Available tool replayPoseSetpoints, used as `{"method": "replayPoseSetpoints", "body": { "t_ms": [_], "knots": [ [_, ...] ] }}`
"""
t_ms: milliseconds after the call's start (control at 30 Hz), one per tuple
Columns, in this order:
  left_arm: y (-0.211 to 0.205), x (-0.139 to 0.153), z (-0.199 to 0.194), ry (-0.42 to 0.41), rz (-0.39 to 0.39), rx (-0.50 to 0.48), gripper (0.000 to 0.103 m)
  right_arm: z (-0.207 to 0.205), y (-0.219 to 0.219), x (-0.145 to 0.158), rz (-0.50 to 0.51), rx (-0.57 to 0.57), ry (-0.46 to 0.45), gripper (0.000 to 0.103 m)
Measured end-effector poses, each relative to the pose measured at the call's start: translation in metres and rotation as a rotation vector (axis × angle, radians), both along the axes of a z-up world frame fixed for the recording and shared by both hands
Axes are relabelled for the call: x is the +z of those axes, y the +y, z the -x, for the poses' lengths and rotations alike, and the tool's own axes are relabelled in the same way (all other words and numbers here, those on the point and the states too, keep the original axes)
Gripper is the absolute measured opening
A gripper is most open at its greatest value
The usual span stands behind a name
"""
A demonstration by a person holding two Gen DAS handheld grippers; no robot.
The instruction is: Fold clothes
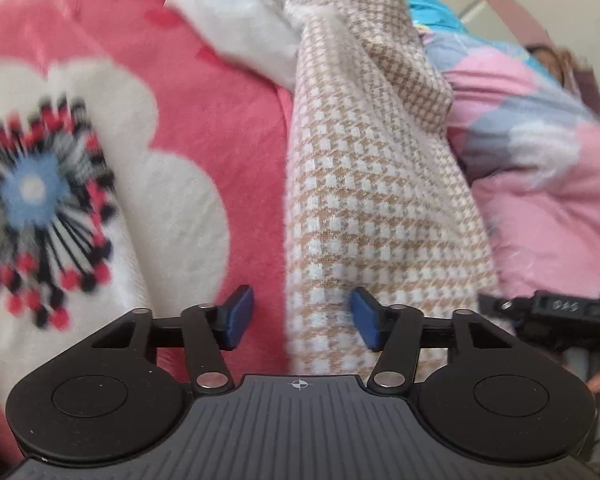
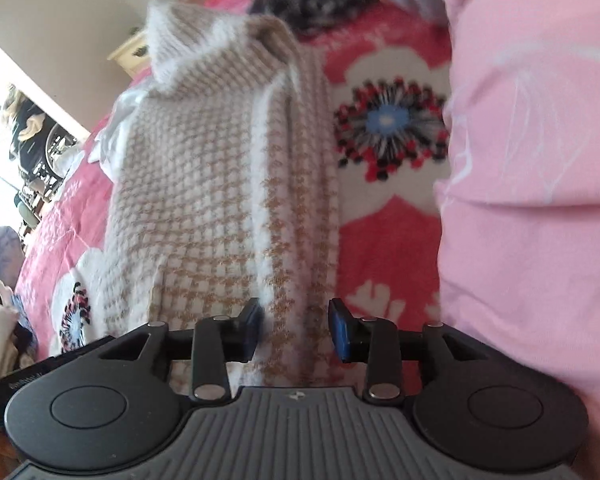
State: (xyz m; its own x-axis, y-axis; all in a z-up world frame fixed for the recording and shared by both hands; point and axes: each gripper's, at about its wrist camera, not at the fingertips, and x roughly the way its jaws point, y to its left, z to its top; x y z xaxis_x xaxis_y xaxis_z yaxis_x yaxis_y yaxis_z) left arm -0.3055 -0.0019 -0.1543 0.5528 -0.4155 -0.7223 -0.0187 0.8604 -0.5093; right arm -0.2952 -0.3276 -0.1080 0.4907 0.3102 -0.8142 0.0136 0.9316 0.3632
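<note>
Two wrist cameras look down at a bed covered by a pink blanket (image 1: 228,128) printed with large white flowers.

A tan-and-white houndstooth sweater (image 1: 356,184) lies on the blanket, stretched away from both cameras. In the right view the sweater (image 2: 204,184) shows its ribbed collar at the far end, partly turned up.

The left claw (image 1: 302,322) is open, its blue pads well apart. The left pad sits over bare blanket, the right pad over the sweater, so the sweater's left edge runs between them. The pads do not press the cloth.

The right claw (image 2: 294,330) is also open, with a narrower gap. A strip of the sweater near its right edge lies between the pads; whether they touch it cannot be told.

A pink quilt (image 2: 532,184) is heaped just to the right of the sweater. A white garment (image 1: 236,28) lies bunched beyond the sweater's far end.
</note>
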Motion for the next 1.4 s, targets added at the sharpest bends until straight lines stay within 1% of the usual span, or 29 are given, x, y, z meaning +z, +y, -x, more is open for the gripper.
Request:
{"method": "replayPoseSetpoints", "body": {
  "t_ms": [67,167,200,267,333,367,433,500,533,567,600,667,700,733,800,833,867,933,1000,1033,1067,1100,1167,1233,1267,1333,1400],
  "knots": [
    [-0.002,0.014,0.011,-0.054,-0.109,-0.027,0.056,0.008,0.003,0.011,0.065,-0.003,-0.047,0.041],
    [-0.003,0.035,0.026,-0.141,-0.229,-0.037,0.056,0.021,0.012,0.033,0.179,-0.016,-0.145,0.042],
    [-0.005,0.042,0.028,-0.168,-0.257,-0.032,0.056,0.024,0.018,0.039,0.212,-0.011,-0.187,0.042],
    [-0.011,0.056,0.028,-0.215,-0.317,-0.017,0.059,0.028,0.029,0.049,0.256,0.03,-0.259,0.042],
    [-0.025,0.065,0.022,-0.249,-0.366,-0.031,0.061,0.031,0.041,0.049,0.283,0.094,-0.297,0.039],
    [-0.035,0.068,0.018,-0.262,-0.371,-0.056,0.062,0.032,0.047,0.046,0.296,0.127,-0.301,0.039],
    [-0.053,0.07,0.015,-0.287,-0.363,-0.13,0.062,0.032,0.052,0.032,0.343,0.168,-0.269,0.038],
    [-0.071,0.06,0.015,-0.281,-0.373,-0.241,0.062,0.032,0.05,0.011,0.387,0.159,-0.201,0.038],
    [-0.08,0.055,0.015,-0.276,-0.378,-0.296,0.062,0.032,0.045,0.006,0.372,0.143,-0.186,0.038],
    [-0.088,0.042,0.015,-0.233,-0.412,-0.341,0.062,0.032,0.041,0.004,0.349,0.125,-0.18,0.038],
    [-0.092,0.028,0.016,-0.193,-0.439,-0.357,0.063,0.032,0.04,0.005,0.346,0.12,-0.181,0.038],
    [-0.086,0.015,0.025,-0.229,-0.42,-0.327,0.063,0.033,0.046,0.015,0.388,0.143,-0.203,0.038],
    [-0.084,0.016,0.025,-0.232,-0.422,-0.337,0.063,0.033,0.049,0.021,0.408,0.155,-0.219,0.036],
    [-0.082,0.018,0.022,-0.218,-0.413,-0.339,0.063,0.033,0.05,0.026,0.419,0.164,-0.238,0.029],
    [-0.076,0.023,0.017,-0.186,-0.388,-0.33,0.063,0.035,0.053,0.039,0.436,0.178,-0.282,0.025],
    [-0.073,0.027,0.015,-0.17,-0.372,-0.317,0.062,0.035,0.054,0.045,0.438,0.187,-0.31,0.017],
    [-0.072,0.032,0.013,-0.163,-0.371,-0.303,0.062,0.034,0.056,0.045,0.439,0.199,-0.32,0.015],
    [-0.066,0.044,0.014,-0.188,-0.379,-0.257,0.061,0.029,0.06,0.038,0.442,0.224,-0.316,0.009],
    [-0.061,0.054,0.013,-0.202,-0.324,-0.222,0.061,0.022,0.059,0.018,0.464,0.236,-0.24,0.007],
    [-0.061,0.058,0.01,-0.206,-0.277,-0.217,0.061,0.019,0.057,0.007,0.471,0.229,-0.194,0.007],
    [-0.063,0.061,0.007,-0.216,-0.242,-0.22,0.061,0.016,0.055,0.001,0.471,0.215,-0.163,0.007],
    [-0.068,0.063,0.002,-0.236,-0.229,-0.231,0.061,0.014,0.054,0.004,0.467,0.201,-0.157,0.007],
    [-0.082,0.057,-0.005,-0.265,-0.245,-0.277,0.062,0.01,0.053,0.017,0.46,0.178,-0.165,0.005],
    [-0.092,0.035,-0.017,-0.202,-0.263,-0.341,0.062,0.004,0.053,0.033,0.452,0.164,-0.198,0.005],
    [-0.093,0.02,-0.02,-0.168,-0.284,-0.361,0.064,-0.002,0.052,0.041,0.436,0.154,-0.216,0.005],
    [-0.085,0.012,-0.013,-0.206,-0.251,-0.363,0.064,-0.02,0.049,0.053,0.387,0.132,-0.243,0.008],
    [-0.076,0.01,-0.013,-0.199,-0.216,-0.371,0.064,-0.046,0.05,0.054,0.346,0.122,-0.253,0.008]
  ]
}}
